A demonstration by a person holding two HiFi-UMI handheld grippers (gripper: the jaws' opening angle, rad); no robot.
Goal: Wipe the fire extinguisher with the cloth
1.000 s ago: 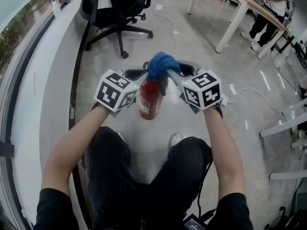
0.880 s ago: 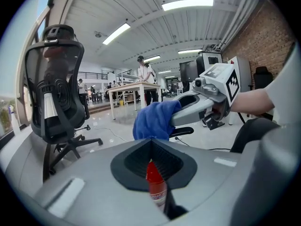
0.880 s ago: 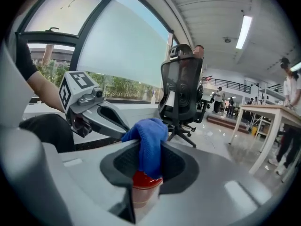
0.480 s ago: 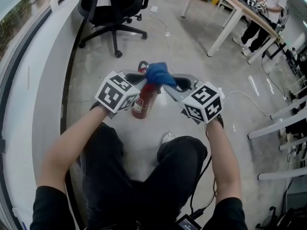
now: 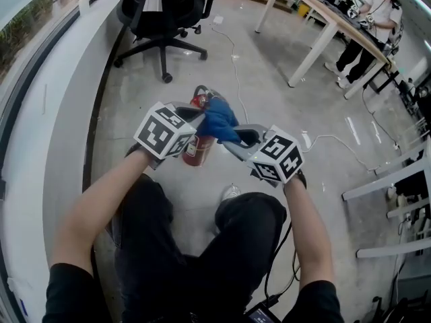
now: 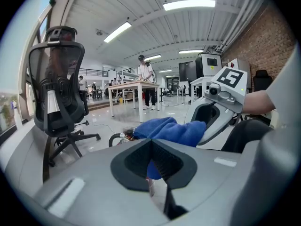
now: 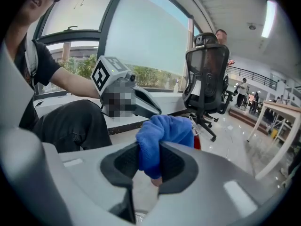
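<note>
The red fire extinguisher (image 5: 194,151) leans tilted on the floor (image 5: 269,79) just ahead of the person's knees. The blue cloth (image 5: 217,118) lies bunched over its top, grasped by the right gripper (image 7: 149,161). The left gripper (image 6: 151,149) is clenched, jaws together, beside the top.

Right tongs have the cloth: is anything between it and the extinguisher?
Nothing visible. The blue cloth, pinched in the right tongs, lies over the top end of the red fire extinguisher. The left tongs, shut, sit close beside the cloth at that same end and may crowd the stroke.
</note>
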